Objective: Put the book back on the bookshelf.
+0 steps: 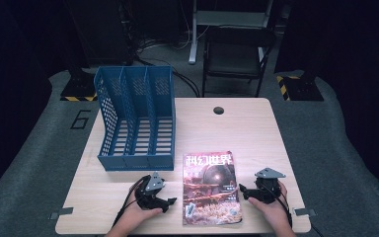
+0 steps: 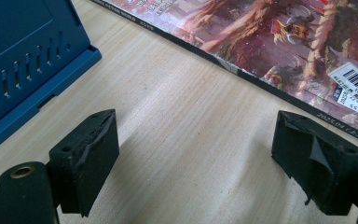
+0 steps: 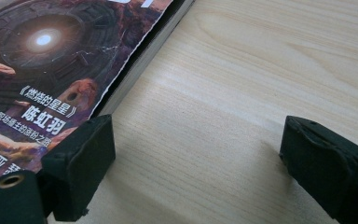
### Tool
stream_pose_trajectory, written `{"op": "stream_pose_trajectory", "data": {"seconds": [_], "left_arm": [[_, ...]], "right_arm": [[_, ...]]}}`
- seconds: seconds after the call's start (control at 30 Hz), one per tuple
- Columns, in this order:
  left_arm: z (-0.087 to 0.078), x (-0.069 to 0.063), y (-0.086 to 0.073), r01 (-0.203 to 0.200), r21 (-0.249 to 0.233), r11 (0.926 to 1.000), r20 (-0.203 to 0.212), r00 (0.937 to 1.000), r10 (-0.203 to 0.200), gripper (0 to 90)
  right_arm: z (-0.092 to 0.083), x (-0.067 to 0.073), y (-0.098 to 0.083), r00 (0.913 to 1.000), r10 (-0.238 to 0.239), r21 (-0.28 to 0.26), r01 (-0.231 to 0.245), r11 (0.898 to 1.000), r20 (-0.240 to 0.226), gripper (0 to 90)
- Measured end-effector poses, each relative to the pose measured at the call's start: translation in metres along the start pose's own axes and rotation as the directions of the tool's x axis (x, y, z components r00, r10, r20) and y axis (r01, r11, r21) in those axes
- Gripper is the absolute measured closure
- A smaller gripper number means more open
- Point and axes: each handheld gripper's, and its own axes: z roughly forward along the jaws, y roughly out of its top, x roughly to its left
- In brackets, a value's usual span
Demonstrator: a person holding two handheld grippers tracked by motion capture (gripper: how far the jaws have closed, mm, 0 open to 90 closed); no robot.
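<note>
Both tools sit at the near edge of the counter (image 1: 256,128), 1 on each side of the magazine (image 1: 211,190). Magazine lies flat, cover up, near edge almost at the counter's front edge, spine toward the left tool (image 1: 162,201). Blue file rack (image 1: 135,118) with 3 slots stands just beyond and left of it, not touching.

Left tool: released, jaws spread, nothing between them but bare counter; in the left gripper view the magazine's spine (image 2: 270,86) runs just ahead of the jaws and the rack's base (image 2: 32,79) sits off to one side. Right tool (image 1: 249,193): also released, jaws spread over bare wood; in the right gripper view 1 jaw sits right at the magazine's open page edge (image 3: 140,60), can't tell if it touches.

My read: pre-grasp step, nothing lifted yet, likely goal is the magazine into a rack slot. Next move needs 1 jaw under a page edge or the spine, the other on the cover, then clench. Flat on wood, so getting under is the hard part; the floppy cover may peel up alone.
</note>
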Motion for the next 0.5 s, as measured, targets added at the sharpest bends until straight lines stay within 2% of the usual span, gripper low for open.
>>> {"op": "stream_pose_trajectory", "data": {"seconds": [0.07,0.17,0.23,0.3,0.33,0.43,0.5], "left_arm": [[0.0002,-0.0007,0.0001,0.001,0.001,1.0,-0.014,0.9999,-0.001,15.2],[-0.0002,-0.0006,0.0005,0.002,0.007,1.0,-0.008,1.0,-0.002,15.1],[0.0013,-0.0016,0.0002,0.015,-0.011,0.9998,-0.02,0.9997,-0.016,15.2],[0.0006,-0.0011,0.0004,0.014,-0.005,0.9999,-0.008,0.9999,-0.014,15.2],[0.0002,-0.0009,0.0004,0.005,0.002,1.0,-0.019,0.9998,-0.005,15.4],[-0.0006,-0.0009,0.0002,0.008,0.007,0.9999,-0.012,0.9999,-0.008,15.6],[0.0,-0.001,0.0002,0.007,-0.002,1.0,-0.025,0.9997,-0.007,15.6]], "right_arm": [[-0.0002,0.0005,-0.0001,1.0,0.001,0.0,-0.001,1.0,0.001,10.9],[-0.0008,0.0004,-0.0006,0.9999,-0.016,-0.013,0.016,1.0,-0.004,13.4],[-0.0008,0.0005,-0.0005,0.9999,-0.011,-0.015,0.011,1.0,-0.007,13.8],[-0.0006,0.0005,-0.0006,0.9999,-0.012,-0.015,0.012,1.0,-0.004,13.8],[-0.0008,0.0004,-0.0005,0.9999,-0.01,-0.016,0.01,1.0,-0.006,14.1],[-0.0007,0.0006,-0.0007,1.0,-0.004,-0.021,0.004,1.0,-0.001,14.9],[-0.001,0.0009,-0.0004,1.0,-0.001,-0.014,0.001,1.0,0.003,15.2]]}}
